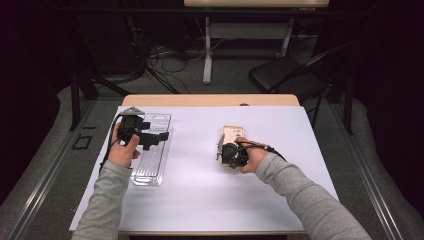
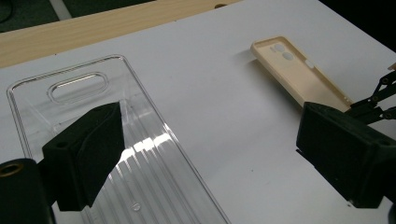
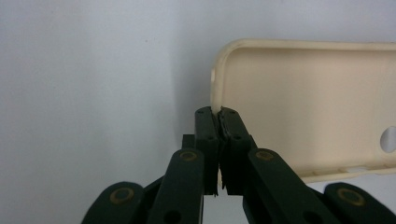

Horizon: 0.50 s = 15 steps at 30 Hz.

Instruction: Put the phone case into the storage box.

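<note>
The right gripper (image 3: 218, 112) has its jaws pinched together on the side wall of the cream phone case (image 3: 308, 107), the thin rim caught between the two black pads near one rounded corner. In the high view the person's right hand (image 1: 252, 157) holds that gripper just below the case (image 1: 232, 134), which lies inner side up on the white sheet (image 1: 200, 165) that covers the wooden table (image 1: 210, 100). The left gripper (image 2: 210, 154) has its jaws spread wide with nothing between them, above the near end of a clear plastic tray (image 2: 154, 126) that lies on the sheet, well apart from the case (image 2: 299, 74).
</note>
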Each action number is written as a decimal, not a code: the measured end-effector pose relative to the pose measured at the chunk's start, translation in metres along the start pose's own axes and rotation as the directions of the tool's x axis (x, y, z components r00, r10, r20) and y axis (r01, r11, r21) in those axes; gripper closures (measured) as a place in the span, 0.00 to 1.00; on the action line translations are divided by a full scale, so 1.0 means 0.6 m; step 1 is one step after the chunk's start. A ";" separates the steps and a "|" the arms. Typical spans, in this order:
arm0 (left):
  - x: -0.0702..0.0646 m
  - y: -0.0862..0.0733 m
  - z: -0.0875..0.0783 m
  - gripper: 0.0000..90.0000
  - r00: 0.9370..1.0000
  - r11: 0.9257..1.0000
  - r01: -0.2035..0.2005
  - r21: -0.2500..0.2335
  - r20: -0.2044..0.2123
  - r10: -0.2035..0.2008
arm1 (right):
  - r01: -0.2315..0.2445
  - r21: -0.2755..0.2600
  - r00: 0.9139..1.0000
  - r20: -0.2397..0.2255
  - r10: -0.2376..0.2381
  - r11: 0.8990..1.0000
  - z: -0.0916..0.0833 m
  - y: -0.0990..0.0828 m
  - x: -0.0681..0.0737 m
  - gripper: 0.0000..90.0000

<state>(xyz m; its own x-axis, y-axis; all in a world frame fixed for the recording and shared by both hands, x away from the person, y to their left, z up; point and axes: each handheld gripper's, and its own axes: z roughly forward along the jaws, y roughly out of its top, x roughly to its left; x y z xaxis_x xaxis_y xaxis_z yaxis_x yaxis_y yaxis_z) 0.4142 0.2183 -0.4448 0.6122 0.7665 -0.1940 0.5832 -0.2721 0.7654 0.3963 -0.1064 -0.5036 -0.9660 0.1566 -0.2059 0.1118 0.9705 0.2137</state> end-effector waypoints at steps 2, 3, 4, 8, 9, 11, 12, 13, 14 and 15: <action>0.000 0.000 0.000 0.09 1.000 1.000 0.002 0.001 0.002 -0.002 | 0.004 -0.014 1.000 0.010 -0.003 1.000 -0.004 0.001 0.001 0.97; 0.000 0.000 0.000 0.09 1.000 1.000 0.004 0.000 0.005 -0.004 | 0.007 -0.022 1.000 0.016 -0.007 1.000 -0.006 0.001 0.002 0.98; -0.001 0.000 0.000 0.09 1.000 1.000 0.008 0.000 0.008 -0.008 | 0.011 -0.028 1.000 0.021 -0.010 1.000 -0.008 0.001 0.002 0.98; -0.001 0.001 -0.001 0.09 1.000 1.000 0.012 -0.009 0.015 -0.012 | 0.017 -0.063 0.999 0.049 -0.014 0.998 -0.016 0.002 0.004 0.98; -0.001 0.001 -0.001 0.09 1.000 1.000 0.016 -0.013 0.015 -0.016 | 0.018 -0.072 0.998 0.057 -0.014 0.997 -0.018 0.003 0.005 0.97; -0.001 0.001 -0.002 0.09 0.999 0.999 0.028 -0.017 0.018 -0.028 | 0.022 -0.090 0.997 0.070 -0.016 0.996 -0.023 0.004 0.005 0.98; -0.001 0.001 -0.002 0.09 0.999 0.999 0.030 -0.021 0.021 -0.030 | 0.028 -0.104 0.997 0.077 -0.020 0.994 -0.025 0.004 0.006 0.98; -0.001 0.001 -0.003 0.09 0.999 0.999 0.031 -0.020 0.023 -0.030 | 0.028 -0.114 0.996 0.082 -0.019 0.993 -0.027 0.004 0.007 0.98; -0.001 0.001 -0.003 0.09 0.999 0.999 0.030 -0.021 0.023 -0.029 | 0.034 -0.141 0.995 0.095 -0.020 0.989 -0.030 0.004 0.009 0.97; -0.001 0.001 -0.003 0.09 0.999 0.999 0.031 -0.023 0.022 -0.030 | 0.034 -0.141 0.995 0.095 -0.020 0.989 -0.030 0.004 0.009 0.97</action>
<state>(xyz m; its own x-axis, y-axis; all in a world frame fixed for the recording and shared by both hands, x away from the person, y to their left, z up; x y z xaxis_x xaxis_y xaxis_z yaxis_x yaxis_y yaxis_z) 0.4133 0.2186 -0.4430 0.6059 0.7613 -0.2307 0.5896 -0.2351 0.7727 0.3872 -0.1066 -0.4872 -0.9414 0.1535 -0.3003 0.0449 0.9396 0.3394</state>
